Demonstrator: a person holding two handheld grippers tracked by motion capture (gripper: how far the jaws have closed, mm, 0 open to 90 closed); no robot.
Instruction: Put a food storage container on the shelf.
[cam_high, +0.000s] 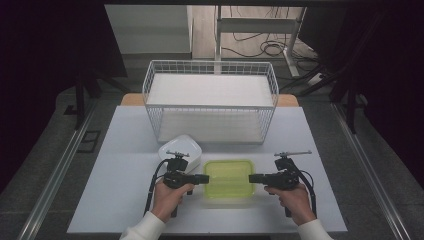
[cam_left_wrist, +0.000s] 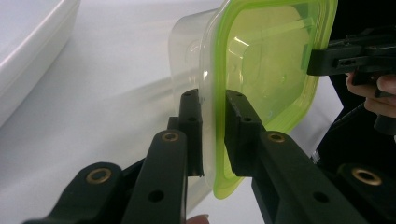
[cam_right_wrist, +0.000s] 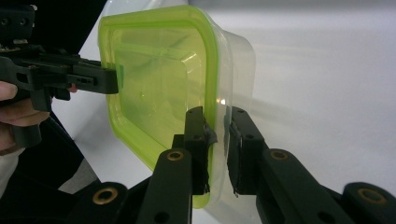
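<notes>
Container (cam_high: 228, 179), clear with green lid: sits flat on the table (cam_high: 115, 200) in front of the wire basket (cam_high: 210, 100), long axis left to right between your two grippers. Left gripper (cam_high: 206, 178) clenches its left rim; right gripper (cam_high: 251, 178) clenches its right rim. White box (cam_high: 180, 149): just beside the left gripper.

Light falls evenly from above onto the white table (cam_high: 125, 200), which reads bright, while both far corners and sides of the room sink into near black. Shadows under the wire basket (cam_high: 210, 100) are soft and faint. In the gripper views the green lid (cam_left_wrist: 271, 60) glows translucent with small glare spots, and the nearest jaw parts are slightly soft. The high view is grainy.
</notes>
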